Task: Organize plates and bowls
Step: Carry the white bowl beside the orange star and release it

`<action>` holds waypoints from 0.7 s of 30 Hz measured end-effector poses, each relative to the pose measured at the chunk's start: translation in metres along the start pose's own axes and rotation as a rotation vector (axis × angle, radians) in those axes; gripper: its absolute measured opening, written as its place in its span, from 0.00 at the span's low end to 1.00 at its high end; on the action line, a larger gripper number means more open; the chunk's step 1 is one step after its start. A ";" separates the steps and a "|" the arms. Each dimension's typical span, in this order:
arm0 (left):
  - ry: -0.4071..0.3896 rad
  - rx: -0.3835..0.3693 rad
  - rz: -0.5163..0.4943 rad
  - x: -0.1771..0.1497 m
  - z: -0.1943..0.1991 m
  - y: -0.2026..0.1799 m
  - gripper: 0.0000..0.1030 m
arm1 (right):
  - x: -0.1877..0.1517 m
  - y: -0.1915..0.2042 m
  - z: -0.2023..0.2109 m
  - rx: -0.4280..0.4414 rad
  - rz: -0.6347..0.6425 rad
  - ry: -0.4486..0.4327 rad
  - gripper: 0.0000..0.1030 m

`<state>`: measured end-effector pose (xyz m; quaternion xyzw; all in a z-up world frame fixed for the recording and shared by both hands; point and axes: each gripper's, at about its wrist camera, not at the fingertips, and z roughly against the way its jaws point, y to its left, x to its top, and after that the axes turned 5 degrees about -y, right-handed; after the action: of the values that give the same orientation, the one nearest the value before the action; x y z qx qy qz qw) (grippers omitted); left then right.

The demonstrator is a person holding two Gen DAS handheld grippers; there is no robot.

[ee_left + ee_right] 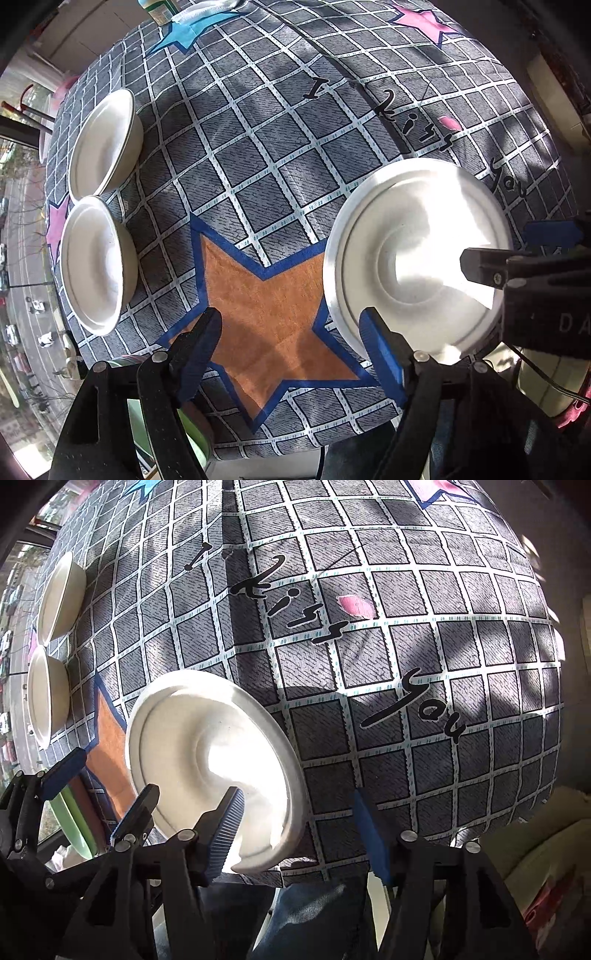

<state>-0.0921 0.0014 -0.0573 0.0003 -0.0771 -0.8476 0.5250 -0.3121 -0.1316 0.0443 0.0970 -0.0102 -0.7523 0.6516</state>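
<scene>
Both tools stand with jaws wide and nothing between them. Left tool (291,343) points straight down over an orange star printed on the checked cloth that covers the surface (258,147). Right tool (299,819) hangs just beside it, tilted slightly, above the near edge of the surface.

A white plate (417,254) lies flat on the cloth near that near edge, directly between the two tools. Its left rim sits just beside the left tool's right finger; the right tool's left finger overlaps its right side in view, with no contact that I can make out.

Two white bowls (99,229) sit side by side, rims almost touching, along the far left edge of the surface, well apart from the plate. The orange star lies between them and the plate.

The plate looks set down and freed. My guess is that the bowls come next: they lie to the left of both tools, so the left hand is the nearer one. Round dishes offer no long axis to line up with.

A green dish (74,823) peeks out below the near left edge.
</scene>
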 end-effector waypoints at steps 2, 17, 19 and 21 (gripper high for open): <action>0.003 -0.003 0.026 -0.008 0.003 0.009 0.79 | -0.002 -0.004 0.009 -0.013 -0.002 -0.007 0.79; -0.016 -0.036 0.175 -0.062 0.018 0.067 0.79 | 0.003 0.028 0.038 -0.030 -0.160 -0.062 0.98; -0.027 -0.039 0.184 -0.065 0.025 0.075 0.79 | 0.004 0.034 0.042 -0.036 -0.149 -0.071 0.98; -0.037 -0.039 0.191 -0.068 0.029 0.080 0.79 | 0.002 0.042 0.042 -0.038 -0.135 -0.081 0.98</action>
<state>0.0067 0.0306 -0.0241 -0.0328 -0.0699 -0.7948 0.6019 -0.2784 -0.1442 0.0911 0.0547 -0.0156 -0.7979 0.6001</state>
